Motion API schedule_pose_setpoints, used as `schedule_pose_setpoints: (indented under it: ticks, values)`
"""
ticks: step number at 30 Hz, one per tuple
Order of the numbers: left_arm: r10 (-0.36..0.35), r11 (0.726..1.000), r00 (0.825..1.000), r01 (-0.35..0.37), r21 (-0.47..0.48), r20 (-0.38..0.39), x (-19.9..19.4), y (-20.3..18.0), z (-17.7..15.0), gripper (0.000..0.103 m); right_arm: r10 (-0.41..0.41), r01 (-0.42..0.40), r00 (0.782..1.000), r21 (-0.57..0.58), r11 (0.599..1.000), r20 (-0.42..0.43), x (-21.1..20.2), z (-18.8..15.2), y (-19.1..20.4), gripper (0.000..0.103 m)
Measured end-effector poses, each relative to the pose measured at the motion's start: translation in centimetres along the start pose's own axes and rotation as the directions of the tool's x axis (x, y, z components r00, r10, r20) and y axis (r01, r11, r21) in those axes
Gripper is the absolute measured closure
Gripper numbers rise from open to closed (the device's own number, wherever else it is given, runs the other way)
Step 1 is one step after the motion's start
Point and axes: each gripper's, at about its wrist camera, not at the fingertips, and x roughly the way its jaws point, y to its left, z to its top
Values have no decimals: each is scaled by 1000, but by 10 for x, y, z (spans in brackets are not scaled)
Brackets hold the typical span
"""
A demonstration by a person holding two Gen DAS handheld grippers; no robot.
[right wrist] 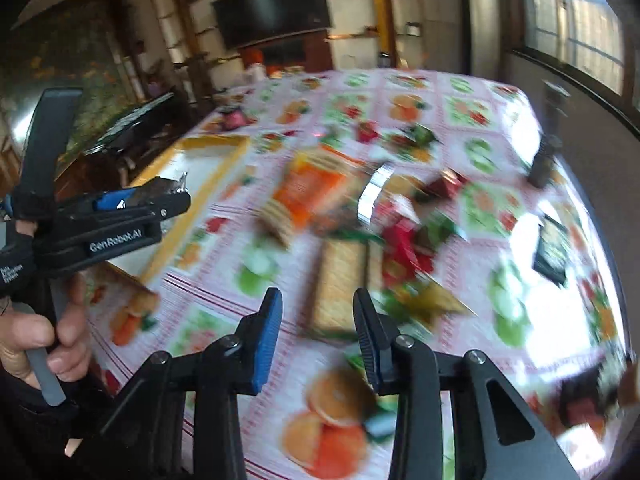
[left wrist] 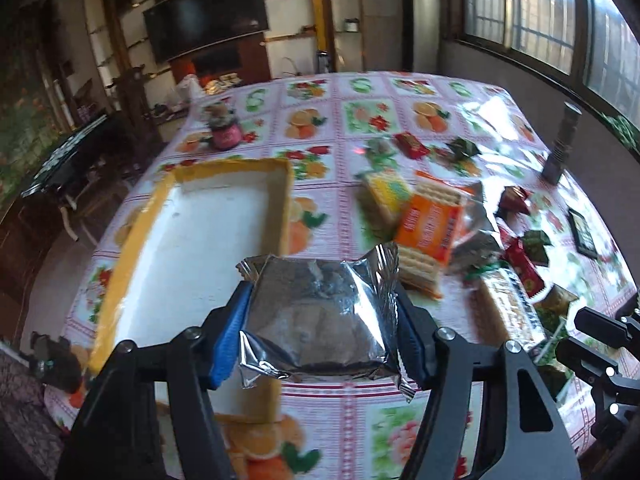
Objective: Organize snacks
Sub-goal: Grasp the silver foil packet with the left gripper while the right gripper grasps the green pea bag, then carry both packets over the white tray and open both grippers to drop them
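My left gripper (left wrist: 322,312) is shut on a silver foil snack packet (left wrist: 320,312) and holds it above the table, just right of the near end of a yellow-rimmed white tray (left wrist: 140,236). The tray holds nothing that I can see. A pile of snacks lies right of the tray: an orange cracker pack (left wrist: 430,230), a yellow wafer pack (left wrist: 386,196), a clear cracker sleeve (left wrist: 506,304) and small red and green candies (left wrist: 524,264). My right gripper (right wrist: 318,324) is open and empty, just above the cracker sleeve (right wrist: 338,280). The left gripper (right wrist: 160,200) also shows in the right wrist view.
The table wears a fruit-patterned plastic cloth (left wrist: 360,420). A pink jar (left wrist: 226,130) stands at the far left, a dark flashlight-like cylinder (left wrist: 562,148) at the far right edge, and a small dark frame (left wrist: 584,232) lies at the right. The right wrist view is motion-blurred.
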Motion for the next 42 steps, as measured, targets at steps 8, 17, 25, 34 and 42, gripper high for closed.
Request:
schedule_pose_setpoints:
  ticks: [8,17,25,34,42]
  values:
    - [65,993,998,-65,-97,-4,-6,61,-7,36,116,-115,993,-33,993,17,10,35,34,66]
    - [-18,998,1000,19,-63,6,1,45,-7,36,-137,143,983,40,989,-119,-1,-42,-36,27]
    - [-58,997,998,57,-55,-5,-2,35,-7,36,-158,159,969,-13,987,-190,40,-46,-48,62]
    - [-9,995,1000,11,-96,19,-7,58,-1,36,-9,11,992,14,1000,-128,25,-23,-19,70]
    - [57,987,998,-53,-151,26,-11,98,-3,36,190,-193,980,-54,980,-57,46,34,47,70]
